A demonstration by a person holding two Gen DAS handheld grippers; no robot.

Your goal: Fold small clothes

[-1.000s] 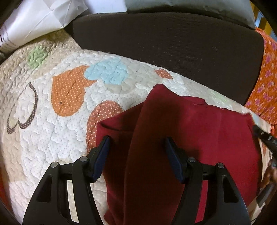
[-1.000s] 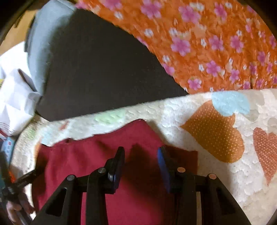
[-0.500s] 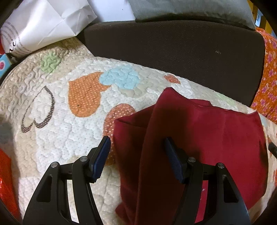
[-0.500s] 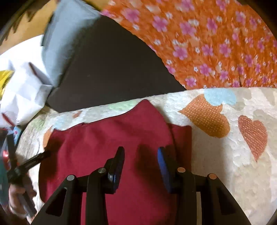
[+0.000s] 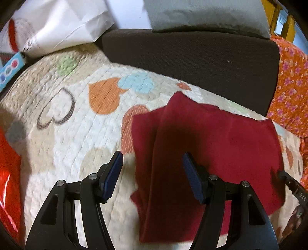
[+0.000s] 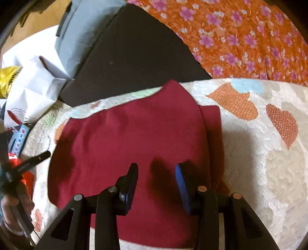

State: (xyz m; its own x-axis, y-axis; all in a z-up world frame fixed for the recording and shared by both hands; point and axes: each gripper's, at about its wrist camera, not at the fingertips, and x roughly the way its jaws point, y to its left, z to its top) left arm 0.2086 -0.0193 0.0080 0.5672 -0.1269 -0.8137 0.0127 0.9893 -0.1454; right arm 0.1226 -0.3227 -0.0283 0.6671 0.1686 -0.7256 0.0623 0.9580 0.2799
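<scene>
Surface: a quilt [image 5: 57, 134] printed with hearts, laid over a dark cushion [image 5: 192, 63] at its far edge; orange flowered cloth [image 6: 240, 38] lies along the quilt's right side.
Left tongs [image 5: 152, 176]: jaws apart, nothing between the pads; they hang above the left edge of the garment.
Right tongs [image 6: 156, 185]: jaws partly apart, nothing pinched; they hang above the garment's right half.
Garment [image 5: 211, 153]: a dark red cloth lying on the quilt near its far edge, one flap doubled over along the middle, its peak pointing at the cushion.
Progress: judged part-folded; at least one further fold appears to remain.
Surroundings: white paper bag [image 5: 63, 25] and grey pillow [image 5: 202, 15] beyond the far edge; red plastic [image 5: 9, 173] at the near left.
Risk: the loose doubled flap may slip open if one layer alone is pinched.
Risk: the soft quilt may be caught along with the cloth, dragging the fold crooked.
</scene>
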